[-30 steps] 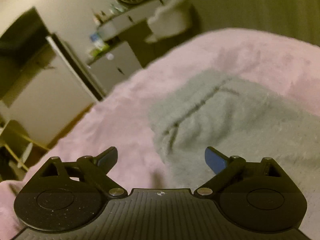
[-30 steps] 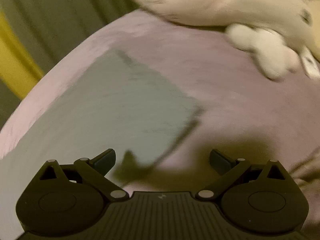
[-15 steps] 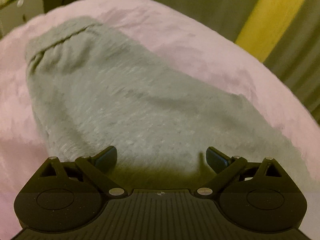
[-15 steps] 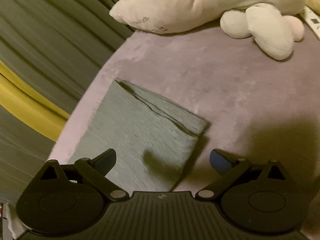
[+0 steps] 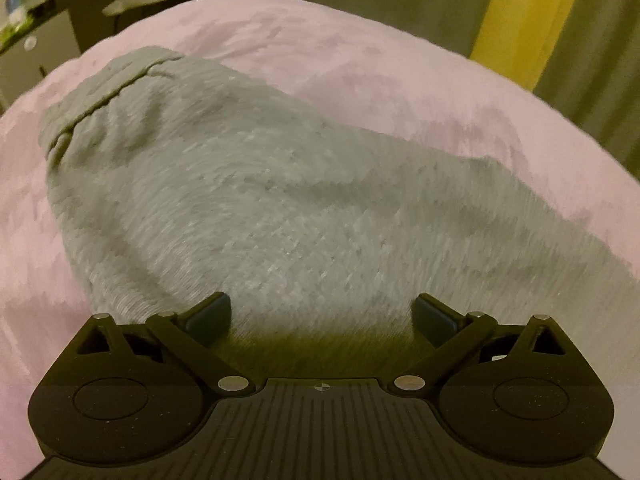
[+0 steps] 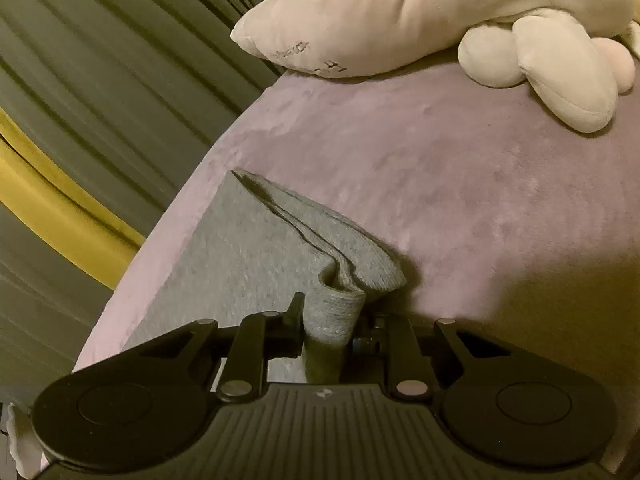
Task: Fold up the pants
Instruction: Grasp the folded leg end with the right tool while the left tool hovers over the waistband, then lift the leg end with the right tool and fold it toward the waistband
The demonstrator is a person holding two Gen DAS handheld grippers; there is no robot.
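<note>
Right hand-held gripper (image 6: 330, 322) pinches pants (image 6: 256, 256) hem; left hand-held gripper (image 5: 322, 314) gapes.

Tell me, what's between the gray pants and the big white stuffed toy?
Only bare pink blanket. In the right wrist view nothing sits between the gray pants and the white stuffed toy. The right gripper pinches the pants' near corner.

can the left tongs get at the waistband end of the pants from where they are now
Probably yes. The left tongs hang open over the grey pants, and the waistband lies ahead to the left with nothing lying across the fabric between. The right tongs pinch the far hem.
</note>
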